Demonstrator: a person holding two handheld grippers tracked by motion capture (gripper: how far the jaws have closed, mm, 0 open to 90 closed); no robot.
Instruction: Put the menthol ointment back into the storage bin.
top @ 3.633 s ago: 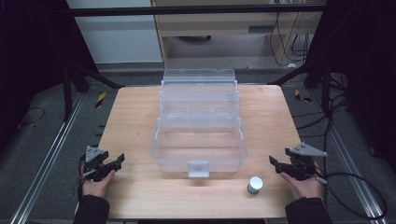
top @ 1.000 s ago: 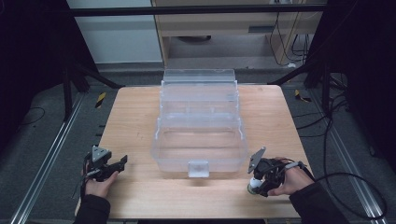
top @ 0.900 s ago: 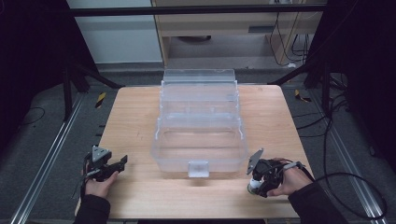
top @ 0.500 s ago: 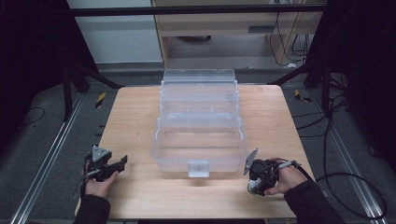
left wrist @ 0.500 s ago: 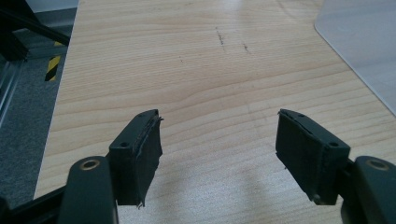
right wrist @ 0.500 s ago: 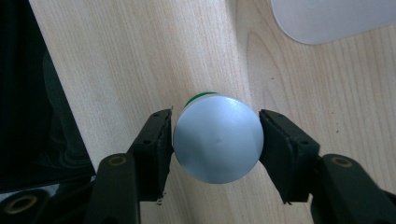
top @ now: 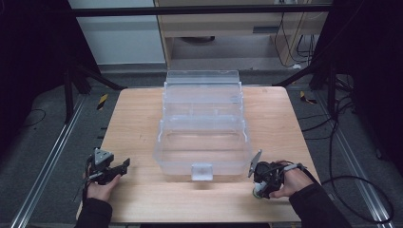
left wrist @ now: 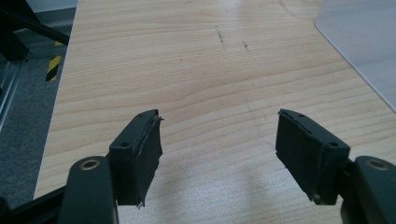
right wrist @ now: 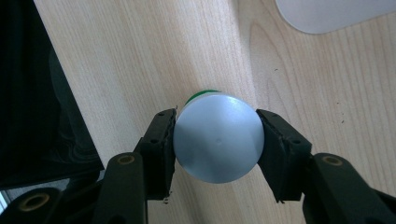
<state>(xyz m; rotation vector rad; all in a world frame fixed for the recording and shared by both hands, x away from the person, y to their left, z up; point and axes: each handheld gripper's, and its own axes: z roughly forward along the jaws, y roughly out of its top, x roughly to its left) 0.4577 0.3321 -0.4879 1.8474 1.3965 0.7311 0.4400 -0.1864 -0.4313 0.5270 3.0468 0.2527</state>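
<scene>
Having crossed from the desk's [top: 142, 118] right edge, the right tool [right wrist: 217, 140] now pinches the small silver-capped jar [right wrist: 218, 137] standing near the clear plastic organizer box [top: 204, 137], likely ready to lift, while the left tool [left wrist: 219, 158] rests spread.

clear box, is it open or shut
Open. The high view shows the clear box with its tiers stepped back and no lid over the empty front compartment. The right gripper is shut on the small jar beside it.
</scene>
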